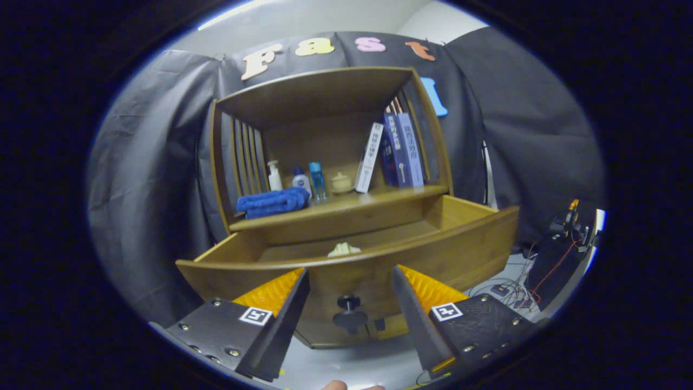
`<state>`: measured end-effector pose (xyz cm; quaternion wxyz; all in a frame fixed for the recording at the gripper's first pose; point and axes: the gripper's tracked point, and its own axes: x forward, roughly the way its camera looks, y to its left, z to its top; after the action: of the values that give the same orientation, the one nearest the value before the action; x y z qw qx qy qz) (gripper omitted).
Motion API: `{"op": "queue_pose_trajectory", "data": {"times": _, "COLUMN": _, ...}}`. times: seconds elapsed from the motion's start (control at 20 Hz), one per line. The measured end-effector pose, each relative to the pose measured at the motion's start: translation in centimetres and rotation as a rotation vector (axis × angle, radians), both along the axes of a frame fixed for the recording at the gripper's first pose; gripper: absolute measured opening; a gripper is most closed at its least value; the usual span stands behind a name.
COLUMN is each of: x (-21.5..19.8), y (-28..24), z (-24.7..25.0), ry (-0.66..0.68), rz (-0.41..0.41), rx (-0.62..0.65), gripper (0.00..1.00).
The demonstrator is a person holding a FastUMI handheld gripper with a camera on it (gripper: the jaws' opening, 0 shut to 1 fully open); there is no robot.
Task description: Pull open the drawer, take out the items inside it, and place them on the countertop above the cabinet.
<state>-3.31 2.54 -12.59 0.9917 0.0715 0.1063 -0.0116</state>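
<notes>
booth: black cloth behind cabinet (330, 162)
drawer (352, 254): pulled open
item (344, 249): pale, near drawer's front edge, beyond fingers
tool (351, 295): wide, empty

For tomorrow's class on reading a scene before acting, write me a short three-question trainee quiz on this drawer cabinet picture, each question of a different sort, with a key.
1. True or false: the drawer is pulled open.
2. What lies inside the drawer? A) a pale item B) a red mug C) a pair of scissors
3. Fill in: the gripper is open, and the drawer's dark ____ sits between its fingers, untouched.

Key
1. True; its front stands well out from the cabinet.
2. A; it sits near the front wall, too small to identify further.
3. Knob. On the countertop already stand a blue towel, bottles and books.
</notes>
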Motion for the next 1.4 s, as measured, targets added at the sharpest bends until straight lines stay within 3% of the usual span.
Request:
{"op": "queue_pose_trajectory", "data": {"times": 0.3, "x": 3.0, "y": 0.7, "z": 6.0, "ry": -0.087, "rz": 0.012, "rx": -0.091, "gripper": 0.91}}
{"op": "queue_pose_trajectory", "data": {"times": 0.65, "x": 9.5, "y": 2.5, "z": 7.0, "ry": 0.031, "rz": 0.014, "rx": -0.113, "gripper": 0.91}}
{"op": "queue_pose_trajectory", "data": {"times": 0.95, "x": 13.7, "y": 1.7, "z": 1.7, "ry": 0.334, "rz": -0.116, "rx": -0.063, "gripper": 0.92}}
{"op": "queue_pose_trajectory", "data": {"times": 1.2, "x": 15.3, "y": 2.3, "z": -1.7, "ry": 0.487, "rz": -0.161, "rx": 0.009, "gripper": 0.92}}
{"op": "queue_pose_trajectory", "data": {"times": 1.4, "x": 15.0, "y": 2.4, "z": -5.1, "ry": 0.655, "rz": -0.166, "rx": -0.033, "gripper": 0.90}}
